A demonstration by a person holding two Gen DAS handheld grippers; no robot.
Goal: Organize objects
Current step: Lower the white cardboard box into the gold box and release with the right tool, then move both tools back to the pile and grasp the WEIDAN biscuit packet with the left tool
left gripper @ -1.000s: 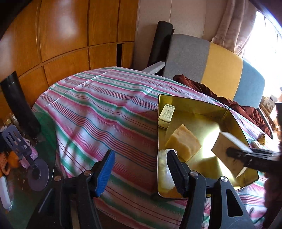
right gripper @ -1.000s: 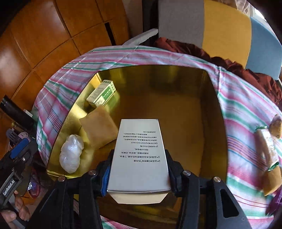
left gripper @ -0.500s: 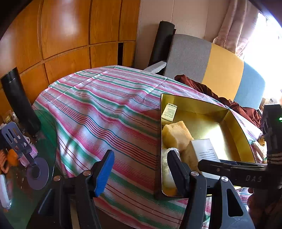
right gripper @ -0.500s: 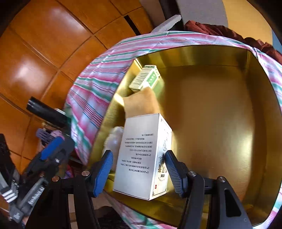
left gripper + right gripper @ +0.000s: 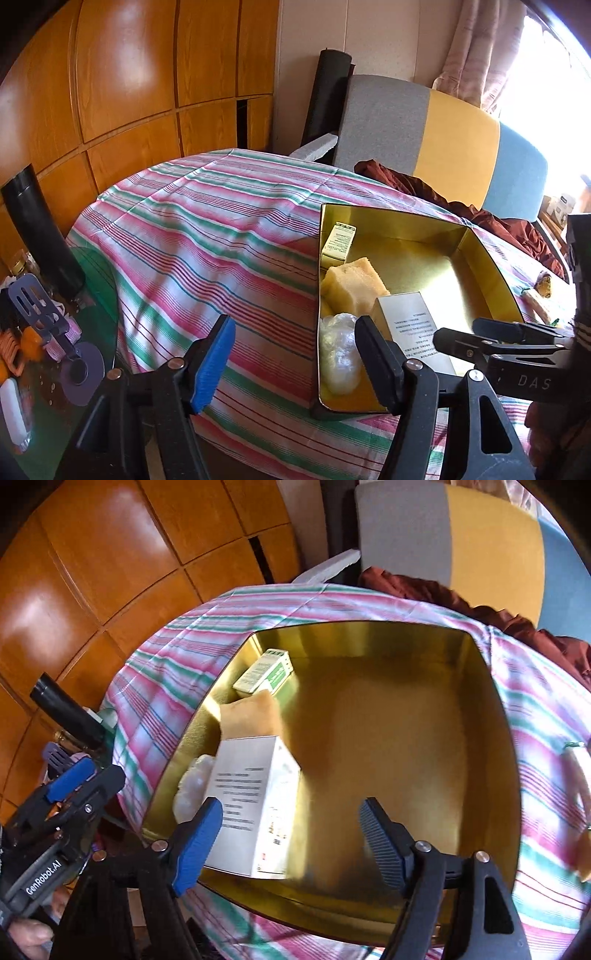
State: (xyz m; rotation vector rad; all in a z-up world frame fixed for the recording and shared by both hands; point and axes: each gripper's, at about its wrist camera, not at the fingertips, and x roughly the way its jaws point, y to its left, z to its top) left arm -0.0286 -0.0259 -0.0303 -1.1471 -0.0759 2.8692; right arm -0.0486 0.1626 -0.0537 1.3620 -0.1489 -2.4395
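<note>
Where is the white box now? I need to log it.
In the right wrist view, the white box sits inside the gold tin, at its left wall, beside the sponge and plastic wad.

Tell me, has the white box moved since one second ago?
Yes. The white box went down from the right gripper into the gold tray, beside the sponge.
</note>
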